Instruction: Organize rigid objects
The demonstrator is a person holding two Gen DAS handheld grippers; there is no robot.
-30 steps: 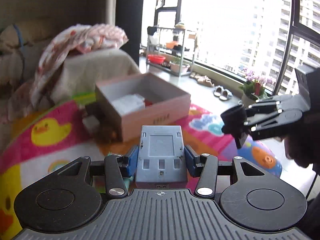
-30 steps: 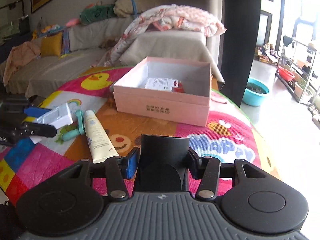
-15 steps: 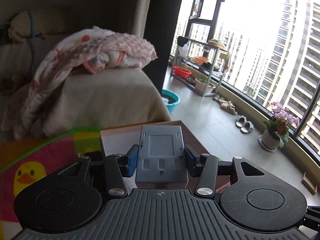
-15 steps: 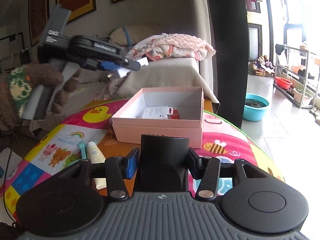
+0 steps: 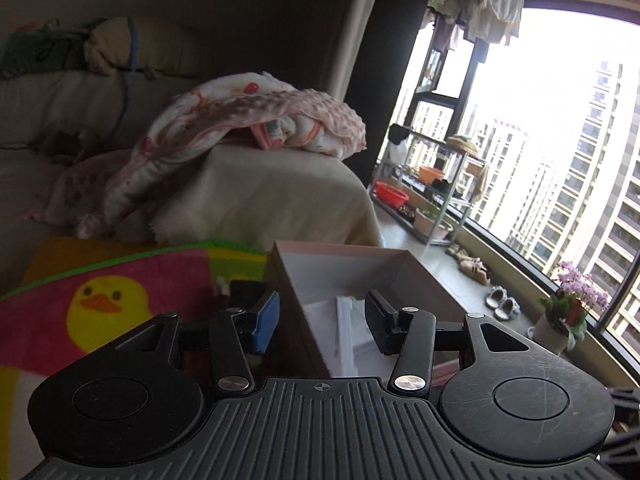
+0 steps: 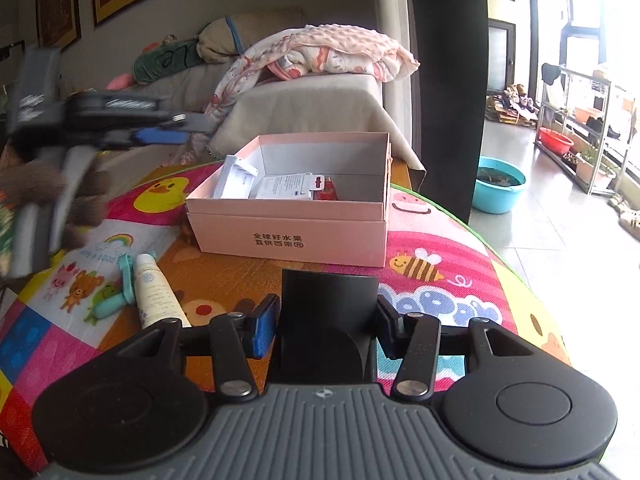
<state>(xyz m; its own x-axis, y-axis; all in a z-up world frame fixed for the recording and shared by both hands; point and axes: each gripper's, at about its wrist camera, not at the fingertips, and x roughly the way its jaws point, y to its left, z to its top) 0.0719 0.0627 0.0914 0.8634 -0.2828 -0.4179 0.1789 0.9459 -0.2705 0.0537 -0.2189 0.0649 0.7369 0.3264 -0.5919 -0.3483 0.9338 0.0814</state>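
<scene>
Your left gripper (image 5: 320, 322) hangs over the near-left corner of the pink cardboard box (image 6: 320, 232), its jaws spread apart with nothing between them. In the right wrist view that gripper is a blurred shape at the left, above the mat and left of the box. A white-grey rectangular device (image 6: 236, 178) leans tilted against the box's left inner wall, beside a white packet (image 6: 286, 188) with a red piece at its right. Your right gripper (image 6: 326, 322) is clenched on a black block (image 6: 330, 308), low over the colourful play mat (image 6: 440, 280) that covers the worktop. On the mat, left of the box, a white cream tube (image 6: 154, 290) lies touching a teal handled item (image 6: 116, 294).
</scene>
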